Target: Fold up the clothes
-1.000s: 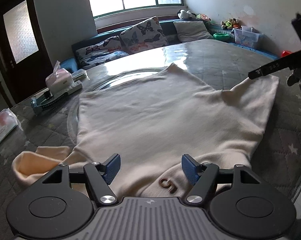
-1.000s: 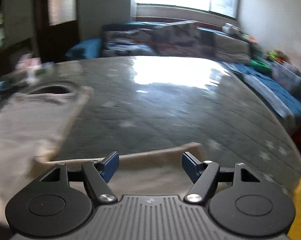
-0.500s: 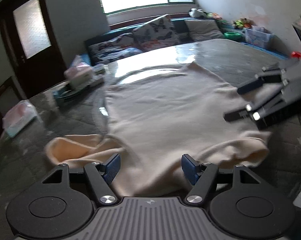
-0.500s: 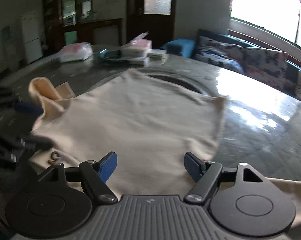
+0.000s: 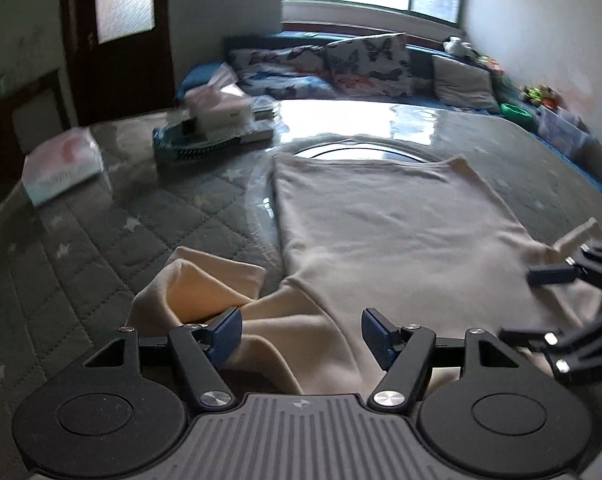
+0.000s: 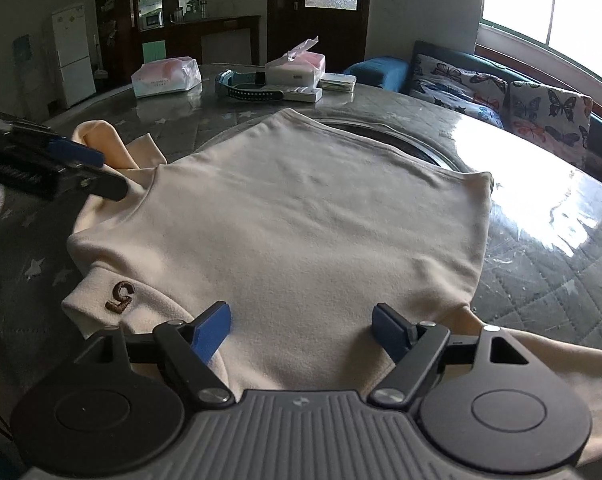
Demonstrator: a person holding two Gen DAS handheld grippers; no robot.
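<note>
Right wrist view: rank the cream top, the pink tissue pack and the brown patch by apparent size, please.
1. cream top, largest by far.
2. pink tissue pack, though farther away.
3. brown patch, smallest despite being nearest.

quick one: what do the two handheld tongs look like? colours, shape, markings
Both match. Left tongs: black linkage arms with silver pivot screws, blue ribbed pads, two round black discs flanking a grey ribbed body with a small centre logo. Right tongs: same build, blue pads. White lettering on the left unit's side is unreadable.
</note>
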